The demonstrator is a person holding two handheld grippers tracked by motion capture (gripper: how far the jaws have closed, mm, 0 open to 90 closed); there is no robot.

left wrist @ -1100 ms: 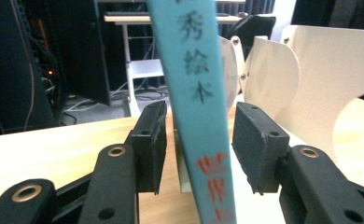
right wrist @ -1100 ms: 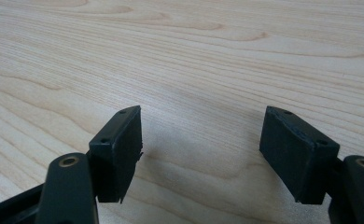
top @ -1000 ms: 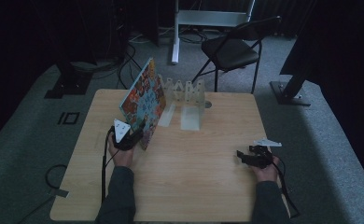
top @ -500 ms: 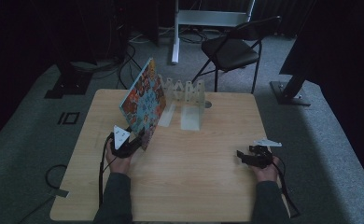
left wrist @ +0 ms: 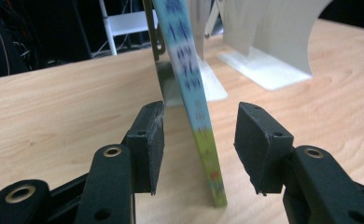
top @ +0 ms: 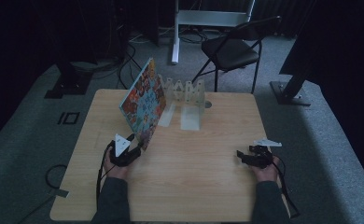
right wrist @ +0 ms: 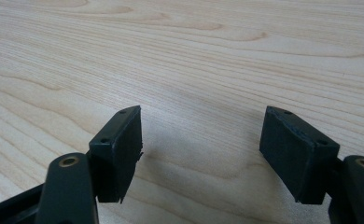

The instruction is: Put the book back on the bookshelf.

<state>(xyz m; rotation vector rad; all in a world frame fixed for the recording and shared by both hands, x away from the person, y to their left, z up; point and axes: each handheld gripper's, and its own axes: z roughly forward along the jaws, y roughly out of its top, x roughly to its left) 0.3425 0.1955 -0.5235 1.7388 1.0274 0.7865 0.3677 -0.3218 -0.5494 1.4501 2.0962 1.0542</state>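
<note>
The left gripper (top: 132,148) sat near the tabletop's (top: 208,186) left edge, its jaws spread either side of the picture book's (top: 143,103) lower corner, with gaps visible on both sides. The book stood tilted on edge, reaching toward the white rack (top: 188,95) by the far edge. The right gripper (top: 246,157) rested near the right edge, jaws wide apart over bare wood.

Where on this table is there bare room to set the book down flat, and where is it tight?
The table is bare between the left gripper and right gripper, and along the right edge beyond the white rack. It is crowded at the back left, where the book stands tilted beside the rack.
</note>
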